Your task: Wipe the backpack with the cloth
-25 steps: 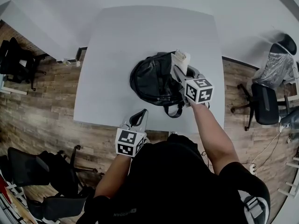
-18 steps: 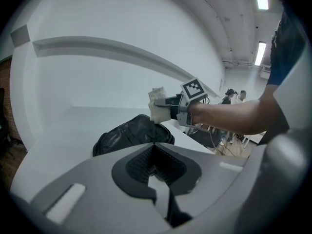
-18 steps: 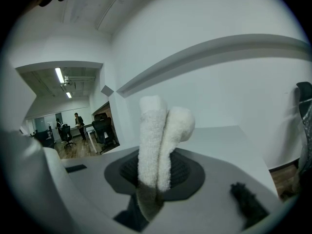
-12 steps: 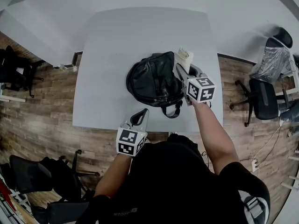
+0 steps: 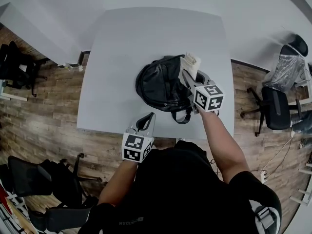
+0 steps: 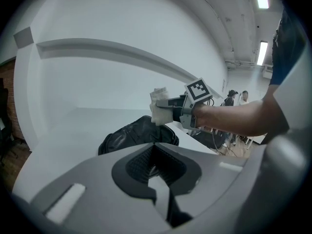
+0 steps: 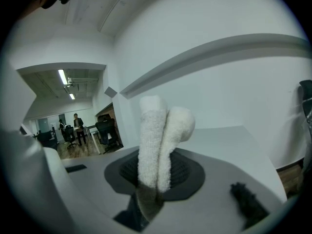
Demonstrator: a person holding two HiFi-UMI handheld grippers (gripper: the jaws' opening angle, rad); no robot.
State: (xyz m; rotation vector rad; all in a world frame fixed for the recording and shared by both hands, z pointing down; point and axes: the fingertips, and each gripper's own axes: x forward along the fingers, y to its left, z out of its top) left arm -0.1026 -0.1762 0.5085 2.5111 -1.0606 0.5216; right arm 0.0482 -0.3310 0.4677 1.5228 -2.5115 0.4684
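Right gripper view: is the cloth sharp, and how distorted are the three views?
Right gripper view: cloth sharp, wall ledge bows strongly. Left gripper view: same fisheye bend, backpack dark but clear. Head view: table edges curve, light even.

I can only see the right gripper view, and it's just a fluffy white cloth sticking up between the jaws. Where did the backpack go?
Observer: The head view shows it. The black backpack lies on the grey table, just left of the right gripper, and the cloth is at the backpack's right edge.
Operator: What's my other gripper doing?
Observer: The left gripper is at the table's near edge, apart from the backpack. Its jaws are shut with nothing between them.
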